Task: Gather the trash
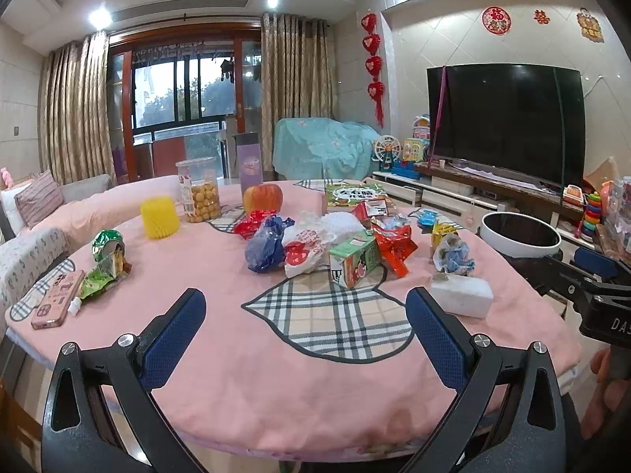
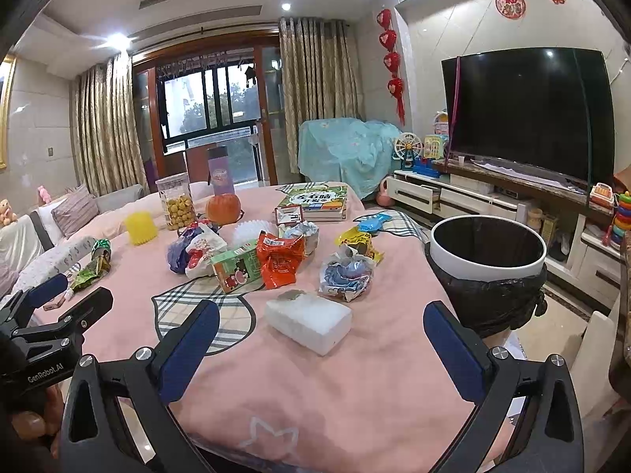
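Here the left gripper and the right gripper both hover with fingers spread apart, holding nothing, above the pink tablecloth; wrappers and a white foam block lie on it, near the bin

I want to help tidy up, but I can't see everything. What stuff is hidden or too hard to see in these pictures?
- Inside of the bin: both views show only dark; its contents cannot be told.
- Pink phone: clear in the left view; in the right view the left tongs cover nearly all of it.
- Small print on the red wrapper: too small to read.
- The table's near edge: hidden below the right tongs.
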